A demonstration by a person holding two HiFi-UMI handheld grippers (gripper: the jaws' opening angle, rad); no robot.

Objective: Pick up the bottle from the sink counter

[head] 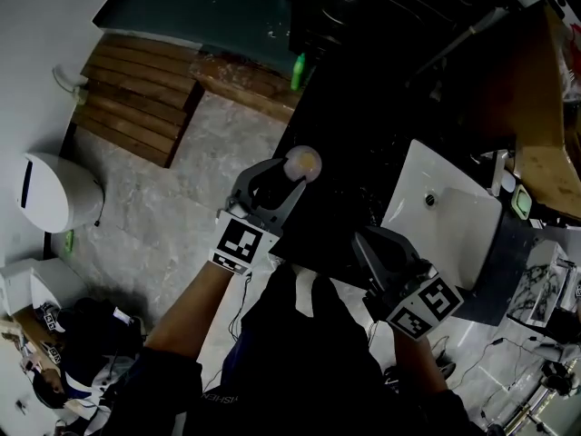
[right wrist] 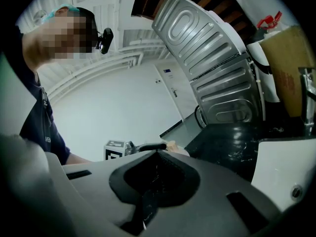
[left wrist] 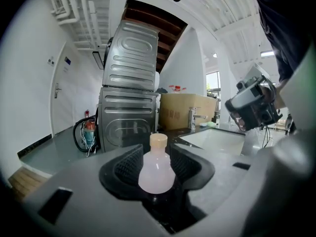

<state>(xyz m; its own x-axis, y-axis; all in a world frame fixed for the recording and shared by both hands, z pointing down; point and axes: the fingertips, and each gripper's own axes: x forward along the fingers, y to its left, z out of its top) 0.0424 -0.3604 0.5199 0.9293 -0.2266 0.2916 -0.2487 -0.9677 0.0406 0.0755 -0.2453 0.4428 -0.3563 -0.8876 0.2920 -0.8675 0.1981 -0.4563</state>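
Between the jaws of the open left claw [left wrist: 157, 151] stands the bottle [left wrist: 157, 176], not gripped.

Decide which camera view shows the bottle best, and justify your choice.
The left gripper view: the bottle sits close and centred, its cap and round body both clear. The head view shows it small, from above. The right gripper view catches only a pale sliver of it.

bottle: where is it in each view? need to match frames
Head view: bottle centre, at the jaw tips of the left gripper.
Left gripper view: lower centre, between the jaws.
Right gripper view: a sliver at centre, past the jaws.
Shared landmark: the white sink, right of the bottle in all three.
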